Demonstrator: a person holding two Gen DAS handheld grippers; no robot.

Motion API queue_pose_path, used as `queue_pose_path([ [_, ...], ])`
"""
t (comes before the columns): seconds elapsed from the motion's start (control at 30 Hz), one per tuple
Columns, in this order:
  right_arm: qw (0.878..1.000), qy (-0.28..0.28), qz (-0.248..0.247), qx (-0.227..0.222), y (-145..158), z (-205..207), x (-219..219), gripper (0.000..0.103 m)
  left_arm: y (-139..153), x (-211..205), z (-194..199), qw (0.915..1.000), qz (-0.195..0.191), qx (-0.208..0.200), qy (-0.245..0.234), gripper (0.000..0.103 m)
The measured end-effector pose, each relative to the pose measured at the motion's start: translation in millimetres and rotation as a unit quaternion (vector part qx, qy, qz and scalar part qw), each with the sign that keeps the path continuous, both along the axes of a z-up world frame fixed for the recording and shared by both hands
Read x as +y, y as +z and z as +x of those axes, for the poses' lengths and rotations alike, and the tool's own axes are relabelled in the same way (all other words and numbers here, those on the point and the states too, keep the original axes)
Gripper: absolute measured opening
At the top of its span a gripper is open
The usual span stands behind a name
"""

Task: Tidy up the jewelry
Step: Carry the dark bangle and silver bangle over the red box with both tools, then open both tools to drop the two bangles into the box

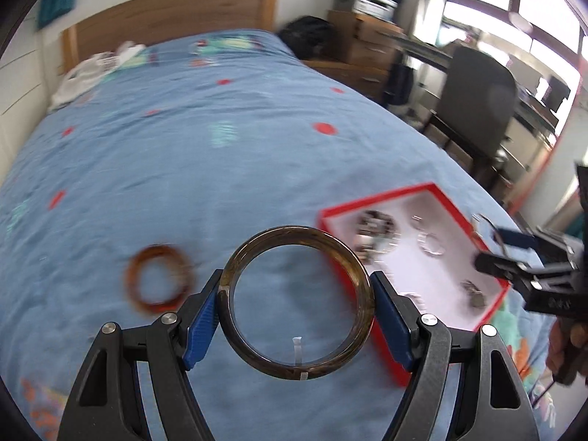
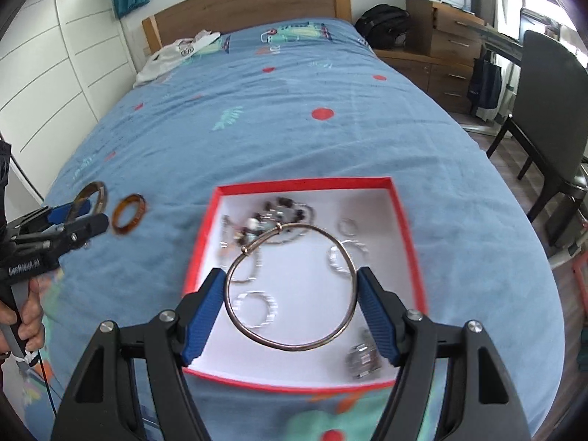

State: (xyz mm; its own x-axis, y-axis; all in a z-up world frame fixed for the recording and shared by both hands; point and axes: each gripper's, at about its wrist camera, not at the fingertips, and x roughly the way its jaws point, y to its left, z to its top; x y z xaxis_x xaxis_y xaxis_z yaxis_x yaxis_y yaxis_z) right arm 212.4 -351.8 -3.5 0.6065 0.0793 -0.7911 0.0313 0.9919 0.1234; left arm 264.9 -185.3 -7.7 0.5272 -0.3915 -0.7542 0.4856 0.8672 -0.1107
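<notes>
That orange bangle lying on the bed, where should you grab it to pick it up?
The orange bangle lies flat on the blue bedspread, apart from the red box. Probably best to come from above, fingers pointing down, and pinch across its outer rim, as the left gripper holds the dark brown bangle. A free gripper is needed; both are full.

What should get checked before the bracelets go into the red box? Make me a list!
1. Left gripper has its dark brown bangle squeezed between both pads: ok.
2. Right gripper has its thin metal bangle between both pads: ok.
3. Thin bangle is over the red box: ok.
4. Dark bangle is over the box: not ok, it is beside the box's left edge, above the blue bedcover.
5. Bare white spot left in the box: ok, near its middle.
6. Orange bangle is put away: not ok, it lies on the bedcover.
</notes>
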Motion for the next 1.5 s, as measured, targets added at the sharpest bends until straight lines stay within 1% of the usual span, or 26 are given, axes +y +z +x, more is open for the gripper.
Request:
queue_pose_path([
  [0.07, 1.0, 0.016, 0.002, 0.003, -4, 8, -10, 0.07, -8, -29, 0, 0.9997, 0.01, 0.003, -0.022, 0.076],
  [0.17, 0.998, 0.058, 0.005, 0.009, -10, 25, -24, 0.07, -16, -57, 6, 0.999, 0.015, 0.006, -0.041, 0.076],
  [0.27, 0.995, 0.102, -0.002, 0.016, -15, 43, -28, 0.07, -23, -80, 16, 0.9983, 0.022, 0.009, -0.054, 0.076],
  [0.4, 0.989, 0.148, -0.008, 0.025, -24, 62, -33, 0.07, -35, -100, 21, 0.9953, 0.047, 0.007, -0.085, 0.076],
  [0.47, 0.985, 0.168, -0.013, 0.034, -31, 72, -36, 0.07, -45, -108, 24, 0.9929, 0.06, 0.012, -0.102, 0.076],
  [0.57, 0.979, 0.195, -0.023, 0.055, -44, 86, -39, 0.07, -55, -118, 26, 0.9893, 0.07, 0.021, -0.126, 0.076],
  [0.73, 0.971, 0.225, -0.034, 0.075, -59, 98, -36, 0.07, -68, -127, 19, 0.9815, 0.072, 0.041, -0.173, 0.076],
  [0.77, 0.97, 0.229, -0.035, 0.078, -61, 100, -36, 0.07, -70, -128, 16, 0.9796, 0.076, 0.04, -0.181, 0.076],
  [0.87, 0.965, 0.244, -0.045, 0.088, -70, 104, -31, 0.07, -70, -127, 11, 0.9754, 0.079, 0.042, -0.201, 0.076],
  [0.93, 0.962, 0.254, -0.044, 0.094, -73, 108, -28, 0.07, -70, -126, 10, 0.9719, 0.082, 0.046, -0.216, 0.076],
  [1.0, 0.956, 0.268, -0.061, 0.1, -79, 109, -22, 0.071, -72, -126, 7, 0.9664, 0.092, 0.042, -0.236, 0.075],
  [1.07, 0.949, 0.286, -0.084, 0.104, -84, 107, -14, 0.071, -74, -127, 4, 0.9629, 0.101, 0.039, -0.248, 0.075],
  [1.17, 0.947, 0.293, -0.084, 0.101, -85, 105, -14, 0.071, -78, -130, 1, 0.958, 0.116, 0.02, -0.261, 0.075],
  [1.23, 0.945, 0.3, -0.085, 0.101, -85, 104, -15, 0.071, -80, -130, -2, 0.9558, 0.123, 0.008, -0.267, 0.076],
  [1.27, 0.944, 0.303, -0.086, 0.102, -85, 104, -15, 0.072, -80, -129, -3, 0.9559, 0.12, 0.006, -0.268, 0.076],
  [1.43, 0.941, 0.31, -0.09, 0.103, -84, 102, -15, 0.072, -81, -126, -6, 0.9565, 0.117, 0.0, -0.267, 0.076],
  [1.5, 0.941, 0.31, -0.09, 0.104, -83, 101, -15, 0.071, -81, -124, -7, 0.9553, 0.119, 0.0, -0.271, 0.079],
])
